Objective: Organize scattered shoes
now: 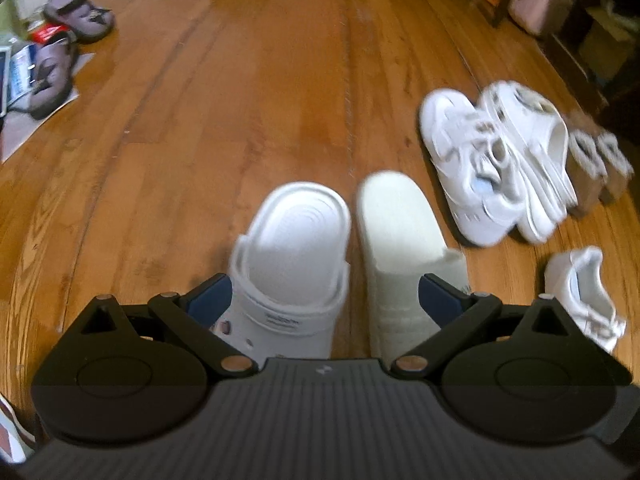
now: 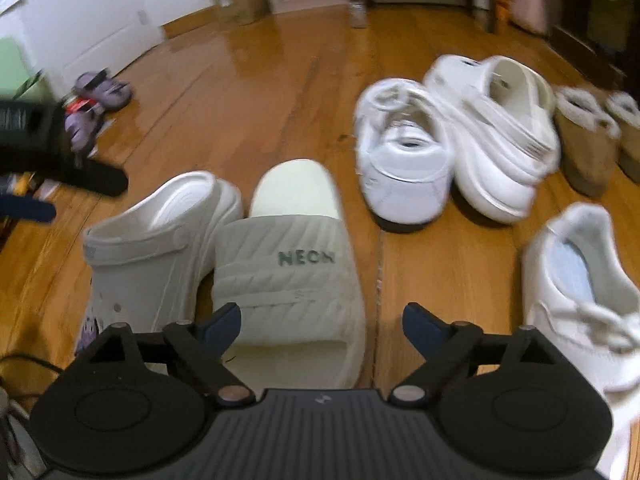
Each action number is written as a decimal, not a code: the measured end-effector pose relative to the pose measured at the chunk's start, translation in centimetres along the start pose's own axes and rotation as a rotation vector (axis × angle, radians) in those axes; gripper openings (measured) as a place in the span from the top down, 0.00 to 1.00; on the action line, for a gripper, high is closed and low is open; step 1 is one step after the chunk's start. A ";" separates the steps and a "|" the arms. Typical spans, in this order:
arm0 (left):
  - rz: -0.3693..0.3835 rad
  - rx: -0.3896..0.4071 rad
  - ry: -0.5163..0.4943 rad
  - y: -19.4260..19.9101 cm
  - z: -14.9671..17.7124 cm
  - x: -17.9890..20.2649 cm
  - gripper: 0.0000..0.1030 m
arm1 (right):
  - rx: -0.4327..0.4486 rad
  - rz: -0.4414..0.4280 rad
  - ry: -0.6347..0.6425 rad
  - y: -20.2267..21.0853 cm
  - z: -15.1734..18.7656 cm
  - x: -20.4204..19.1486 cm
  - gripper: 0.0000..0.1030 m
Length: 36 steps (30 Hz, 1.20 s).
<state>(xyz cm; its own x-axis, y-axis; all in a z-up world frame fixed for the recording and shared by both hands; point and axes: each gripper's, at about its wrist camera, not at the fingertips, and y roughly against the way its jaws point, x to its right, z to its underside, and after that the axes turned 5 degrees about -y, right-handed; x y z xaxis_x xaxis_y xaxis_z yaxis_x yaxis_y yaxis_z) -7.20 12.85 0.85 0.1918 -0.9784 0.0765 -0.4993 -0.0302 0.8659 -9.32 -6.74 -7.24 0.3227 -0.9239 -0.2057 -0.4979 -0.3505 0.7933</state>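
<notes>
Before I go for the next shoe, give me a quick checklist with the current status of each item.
1. Right claw open, nothing pinched: ok.
2. Left claw open and empty: ok.
3. Cream slide flat on the floor beside the white clog: ok.
4. Those two a matching pair: not ok, different styles.
5. Loose white sneaker paired with the other sneaker: not ok, they lie apart.
6. Purple sandals lined up: cannot tell, blurred.
</notes>
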 end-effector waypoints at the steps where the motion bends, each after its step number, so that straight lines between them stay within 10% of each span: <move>1: -0.003 -0.001 0.013 -0.1 -0.1 -0.3 0.02 | -0.007 0.000 0.019 -0.6 -0.2 -0.4 0.10; 11: 0.043 -0.026 0.022 -0.8 0.2 -0.3 0.02 | -0.083 0.061 -0.039 -4.6 -0.9 -2.3 0.05; 21: 0.057 -0.058 0.007 -2.0 0.4 1.0 0.02 | -0.026 0.049 -0.122 0.7 1.6 -1.0 0.04; 28: 0.067 -0.067 -0.073 -2.8 0.3 4.4 0.02 | 0.015 -0.055 -0.405 4.7 2.6 4.0 0.02; 36: 0.101 0.039 -0.233 -4.0 -2.9 10.3 0.01 | 0.033 -0.006 -0.490 5.9 2.2 7.8 0.03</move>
<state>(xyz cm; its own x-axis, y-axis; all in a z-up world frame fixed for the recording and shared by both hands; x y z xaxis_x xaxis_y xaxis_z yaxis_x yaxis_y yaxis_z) -0.79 3.46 -0.38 -0.0586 -0.9974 0.0418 -0.5394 0.0669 0.8394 -11.52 -16.39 -5.48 -0.0871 -0.8827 -0.4618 -0.5252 -0.3532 0.7742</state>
